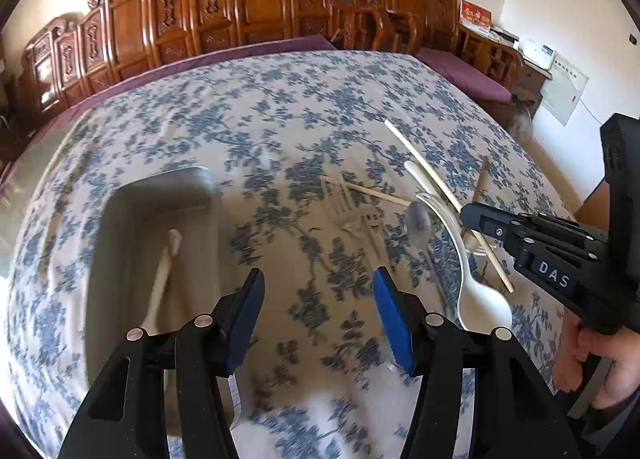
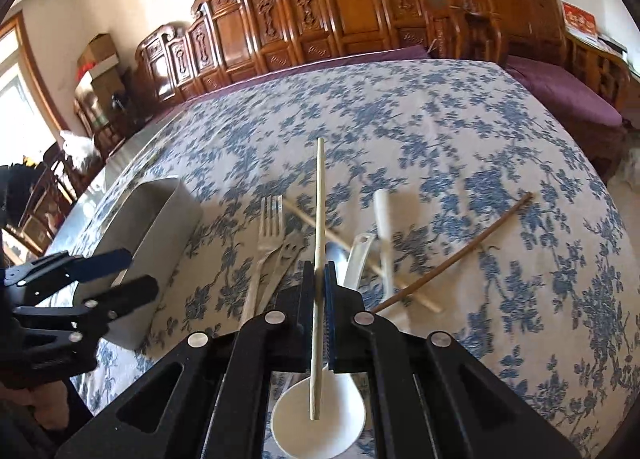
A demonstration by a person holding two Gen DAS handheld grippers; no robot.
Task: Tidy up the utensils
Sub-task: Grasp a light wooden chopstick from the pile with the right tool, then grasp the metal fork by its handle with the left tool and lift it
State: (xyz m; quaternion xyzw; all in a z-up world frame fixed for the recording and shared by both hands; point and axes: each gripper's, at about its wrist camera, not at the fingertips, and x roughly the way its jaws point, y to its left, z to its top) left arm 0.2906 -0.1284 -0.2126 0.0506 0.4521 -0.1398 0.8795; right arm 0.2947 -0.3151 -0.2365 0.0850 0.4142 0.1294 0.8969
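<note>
R tongs [image 2: 319, 283] clamped on chopstick [image 2: 319, 195]; to be carried level, tip-first into bin [image 2: 160, 219]. L tongs [image 1: 318, 315] apart, empty, beside bin.

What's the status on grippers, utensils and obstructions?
Right gripper shut on pale chopstick. Left gripper open, empty, beside grey bin. Forks, spoons, other chopsticks loose on the cloth. Nothing blocking.

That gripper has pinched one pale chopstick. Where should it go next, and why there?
Probably across to the grey bin. The right gripper is shut on the pale chopstick, while forks, spoons and other sticks lie loose on the flowered cloth. The bin already holds one white utensil, so it looks like the collecting place. The left gripper is open beside it, holding nothing.
</note>
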